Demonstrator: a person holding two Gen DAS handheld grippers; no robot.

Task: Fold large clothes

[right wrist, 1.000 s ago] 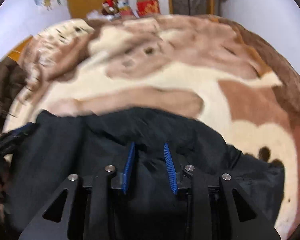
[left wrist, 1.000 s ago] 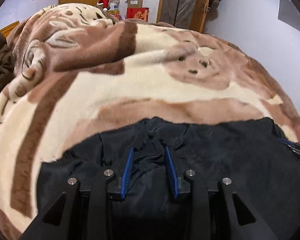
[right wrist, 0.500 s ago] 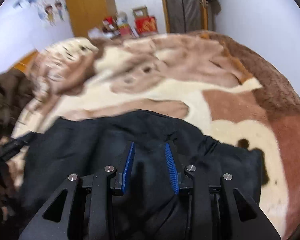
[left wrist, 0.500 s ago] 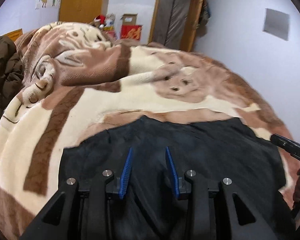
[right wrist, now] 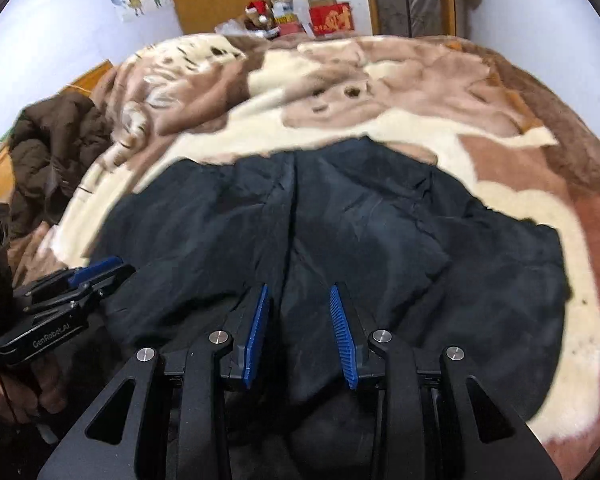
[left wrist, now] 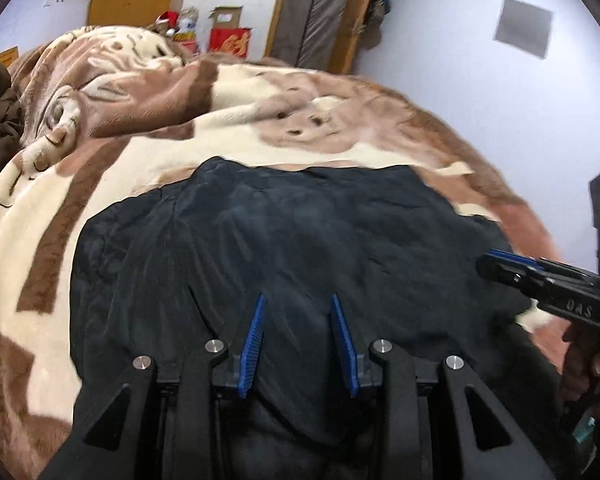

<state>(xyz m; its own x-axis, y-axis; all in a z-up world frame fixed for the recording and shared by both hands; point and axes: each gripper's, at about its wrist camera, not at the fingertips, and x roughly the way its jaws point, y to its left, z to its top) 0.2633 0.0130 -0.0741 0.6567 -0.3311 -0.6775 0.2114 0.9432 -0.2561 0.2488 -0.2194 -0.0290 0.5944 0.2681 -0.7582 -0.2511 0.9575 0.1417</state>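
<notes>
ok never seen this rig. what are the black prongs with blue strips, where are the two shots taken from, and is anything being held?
No robot arm here: a person holds a two-finger gripper in each hand, with a fisheye camera on each looking along its fingers. One picture is from the left gripper, the other from the right gripper; the blue strips are the finger pads. Each camera also catches the other gripper at the edge of its view. A black garment lies spread on a brown and cream blanket, and a brown coat is bunched at the left. Both grippers are open, holding nothing.
</notes>
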